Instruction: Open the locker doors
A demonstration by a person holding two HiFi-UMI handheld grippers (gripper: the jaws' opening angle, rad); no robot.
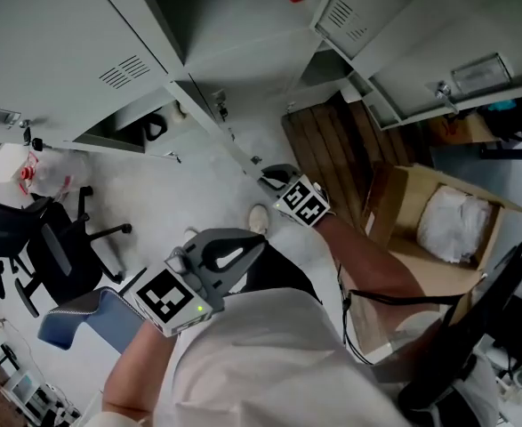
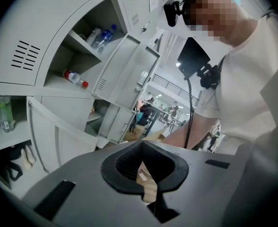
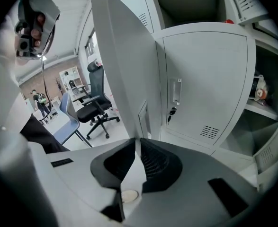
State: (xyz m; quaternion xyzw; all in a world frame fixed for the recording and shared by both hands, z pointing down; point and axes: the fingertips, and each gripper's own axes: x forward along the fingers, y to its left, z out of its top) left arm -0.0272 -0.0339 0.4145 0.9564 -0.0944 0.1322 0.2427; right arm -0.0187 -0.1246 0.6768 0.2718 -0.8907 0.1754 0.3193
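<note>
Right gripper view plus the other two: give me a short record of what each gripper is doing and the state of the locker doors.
Right gripper: shut on the free edge of an open locker door
Left gripper: jaws together, nothing between them, held close to the person's body
Neighbouring door: closed, key in its lock
Other lockers: several stand open
Contents seen: red-capped bottle lying on a shelf

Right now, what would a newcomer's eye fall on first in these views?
The right gripper, clamped on the edge of an open locker door that rises through the middle of its view. Next, the lockers standing open all round, a red-capped bottle lying on one shelf in the left gripper view. The left gripper is shut, empty, by the person's shirt.
</note>
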